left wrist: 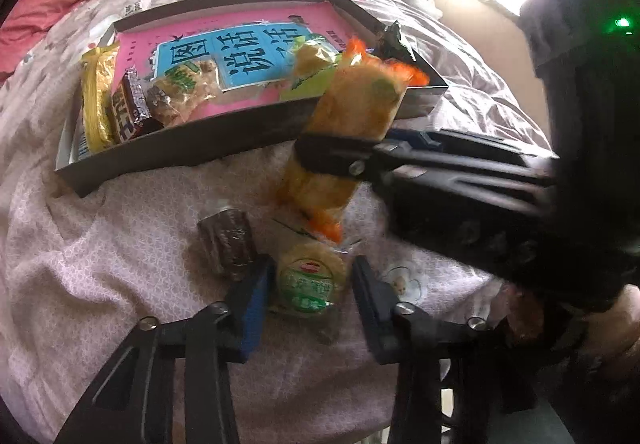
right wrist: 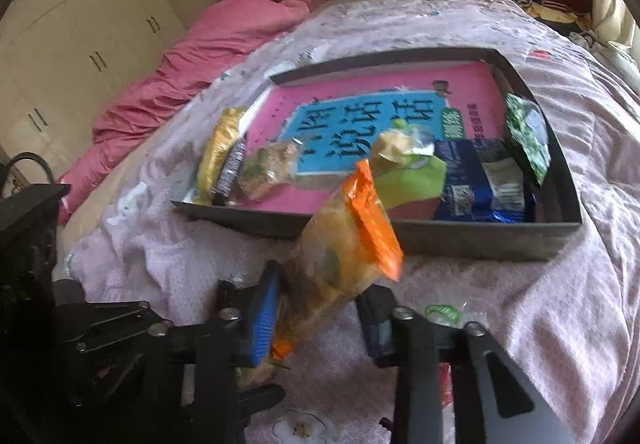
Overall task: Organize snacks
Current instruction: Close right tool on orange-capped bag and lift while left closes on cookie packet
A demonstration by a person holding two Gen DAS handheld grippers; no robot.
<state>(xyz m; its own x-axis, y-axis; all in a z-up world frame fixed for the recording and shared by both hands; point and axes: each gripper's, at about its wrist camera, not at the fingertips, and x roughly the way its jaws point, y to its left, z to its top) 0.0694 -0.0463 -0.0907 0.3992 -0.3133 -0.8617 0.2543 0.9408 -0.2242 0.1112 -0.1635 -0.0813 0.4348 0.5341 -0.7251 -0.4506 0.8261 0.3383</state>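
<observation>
Dark shallow cardboard tray already crowded with snacks; right gripper pinches the orange-ended clear-wrapped snack bar, left gripper jaws spread around the round green-labelled cracker pack.

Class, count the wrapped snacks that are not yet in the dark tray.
3, though folds may hide more: the orange-ended packet is gripped in the right gripper, the round green-label biscuit lies between the left jaws, and the dark cake lies beside it.
</observation>
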